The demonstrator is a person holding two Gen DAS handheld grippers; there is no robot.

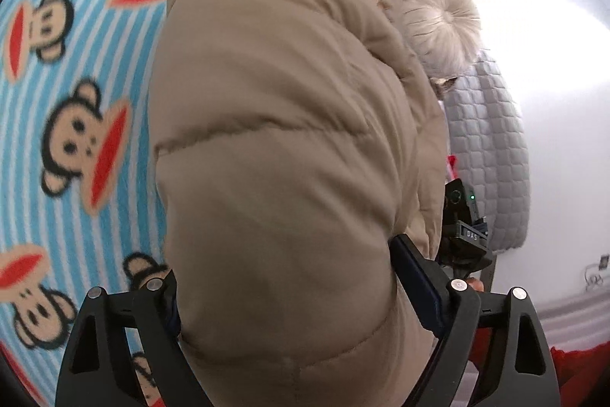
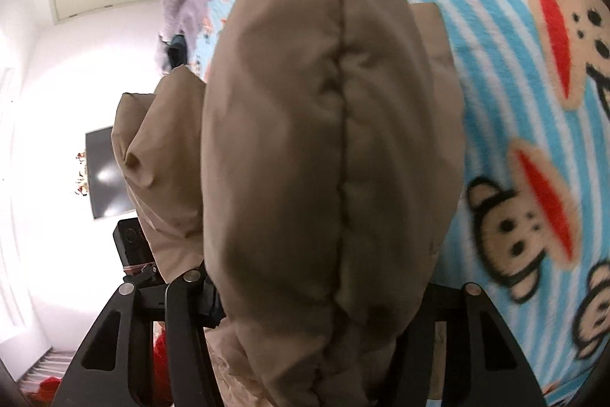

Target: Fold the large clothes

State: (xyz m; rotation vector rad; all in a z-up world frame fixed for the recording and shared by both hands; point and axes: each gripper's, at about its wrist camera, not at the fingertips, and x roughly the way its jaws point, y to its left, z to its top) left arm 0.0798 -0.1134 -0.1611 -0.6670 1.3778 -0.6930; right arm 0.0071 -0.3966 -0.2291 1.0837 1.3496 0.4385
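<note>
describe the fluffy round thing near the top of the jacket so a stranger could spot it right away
Start at the monkey-print blanket with blue and white stripes, then follow the tan puffer jacket lying on it to its far end. There, beside a grey quilted cover, sits the cream fur pompom: a shaggy ball, unlike the smooth jacket fabric around it.

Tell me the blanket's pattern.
Blue-and-white stripes with cartoon monkey faces on the blanket, clearest in the left wrist view.

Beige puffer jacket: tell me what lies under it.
Under the beige puffer jacket lies the blue striped monkey-print blanket, visible around its edge. Whatever sits directly beneath the padded bulk is covered.
</note>
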